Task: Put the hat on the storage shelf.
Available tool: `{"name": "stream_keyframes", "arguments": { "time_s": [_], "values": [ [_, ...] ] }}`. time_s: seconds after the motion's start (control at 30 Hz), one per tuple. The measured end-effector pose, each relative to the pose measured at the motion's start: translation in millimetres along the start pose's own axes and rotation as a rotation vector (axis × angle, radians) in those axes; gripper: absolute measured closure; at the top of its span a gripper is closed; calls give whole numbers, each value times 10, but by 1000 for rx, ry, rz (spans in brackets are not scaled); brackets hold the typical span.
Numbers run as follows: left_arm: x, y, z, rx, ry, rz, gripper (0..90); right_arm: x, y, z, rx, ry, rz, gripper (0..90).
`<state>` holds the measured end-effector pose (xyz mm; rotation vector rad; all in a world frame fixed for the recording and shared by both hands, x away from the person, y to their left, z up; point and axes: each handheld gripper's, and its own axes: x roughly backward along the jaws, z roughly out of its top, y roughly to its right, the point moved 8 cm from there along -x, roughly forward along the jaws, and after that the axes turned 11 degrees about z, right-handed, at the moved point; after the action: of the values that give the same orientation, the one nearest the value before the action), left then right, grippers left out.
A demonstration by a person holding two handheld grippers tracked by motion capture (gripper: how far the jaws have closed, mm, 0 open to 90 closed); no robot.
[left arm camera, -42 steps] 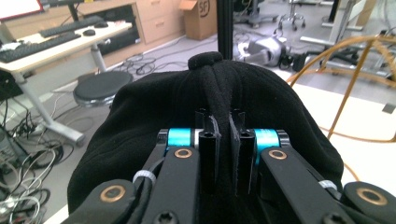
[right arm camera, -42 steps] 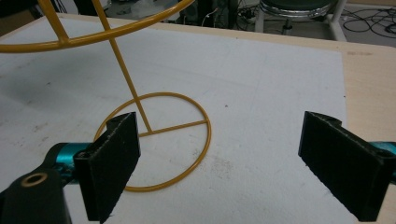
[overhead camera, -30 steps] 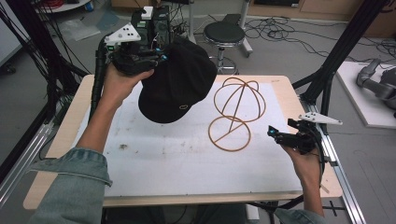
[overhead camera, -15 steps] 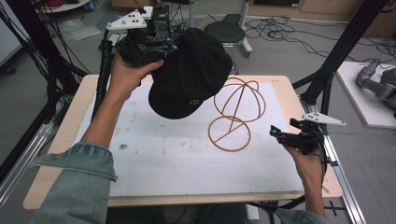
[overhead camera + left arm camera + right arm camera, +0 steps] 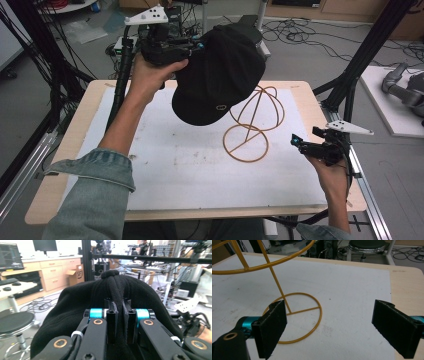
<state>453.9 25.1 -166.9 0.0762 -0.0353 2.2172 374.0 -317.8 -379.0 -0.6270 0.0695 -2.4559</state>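
Top centre, the left gripper [image 5: 200,46] pinches a black cap [image 5: 220,75] above the stand [image 5: 252,122]; lower right, the right gripper [image 5: 296,144] gapes, empty.

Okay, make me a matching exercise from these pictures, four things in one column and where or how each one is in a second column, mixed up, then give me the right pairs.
Things:
1. black cap
2. wire hat stand
3. left gripper
4. right gripper

States:
A. jaws wide apart, nothing between them
B. standing on the white mat
C. held in the air above the table
D. jaws pinched on a fold of fabric

Pairs: 1-C, 2-B, 3-D, 4-A
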Motion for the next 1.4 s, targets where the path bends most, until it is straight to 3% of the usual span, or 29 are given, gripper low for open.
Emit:
{"name": "stream_keyframes", "arguments": {
  "time_s": [0.47,0.7,1.4],
  "values": [
    [-255,146,-114,-7,-42,-53,845,8,16,-7,4,-2,-1,125],
    [-371,174,-171,10,-54,-68,845,15,6,-2,1,-1,-1,125],
    [-765,379,-473,-10,-161,-99,839,70,19,12,4,11,-3,125]
  ]
}}
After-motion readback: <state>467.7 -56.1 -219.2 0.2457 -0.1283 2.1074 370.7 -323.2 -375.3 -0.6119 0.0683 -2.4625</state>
